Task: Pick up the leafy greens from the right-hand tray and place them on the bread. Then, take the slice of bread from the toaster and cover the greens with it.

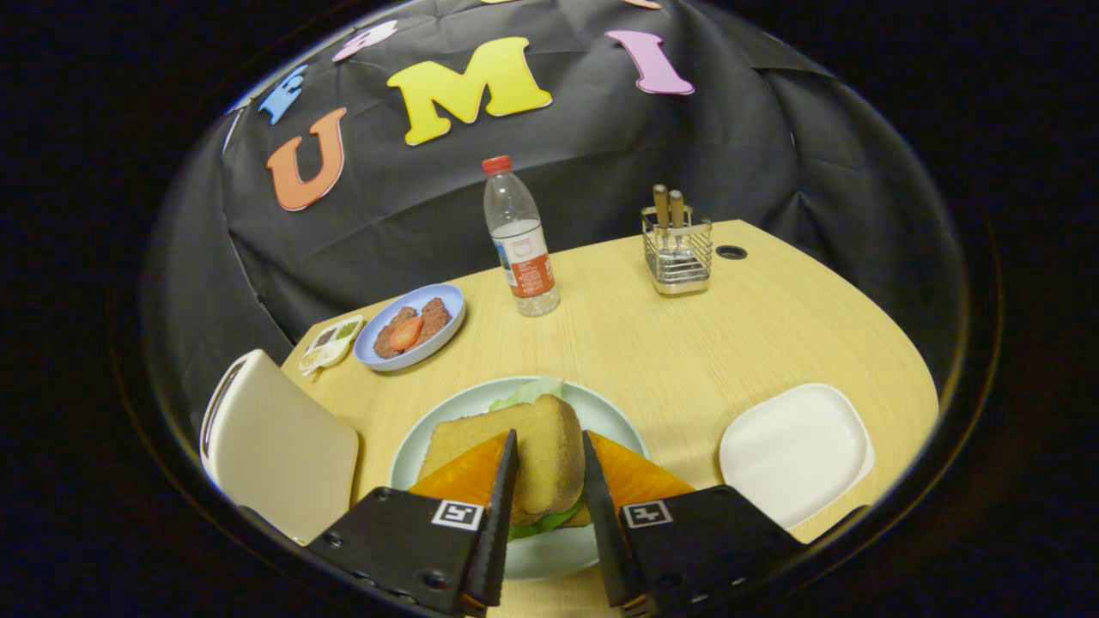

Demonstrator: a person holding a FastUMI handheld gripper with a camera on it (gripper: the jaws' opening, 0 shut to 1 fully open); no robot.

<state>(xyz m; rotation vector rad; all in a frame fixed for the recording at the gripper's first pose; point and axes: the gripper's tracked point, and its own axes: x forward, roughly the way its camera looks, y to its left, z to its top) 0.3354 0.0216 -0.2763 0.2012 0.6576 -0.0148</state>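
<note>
Tongs (549, 446) sit over the pale green plate (618, 416), and I see their two fingers pressed against either side of the top slice of bread (537, 451), clamped on it. That slice lies tilted over the leafy greens (525, 390), which peek out behind it and below it near the finger bases. Another slice (451, 442) lies under it on the plate. To the right, the white tray (794, 451) rests on the wooden table (670, 343). The toaster (275, 446) stands to the left, just beside the plate. Beyond are a blue dish (412, 330), a water bottle (519, 240) and a wire cutlery holder (678, 253)
</note>
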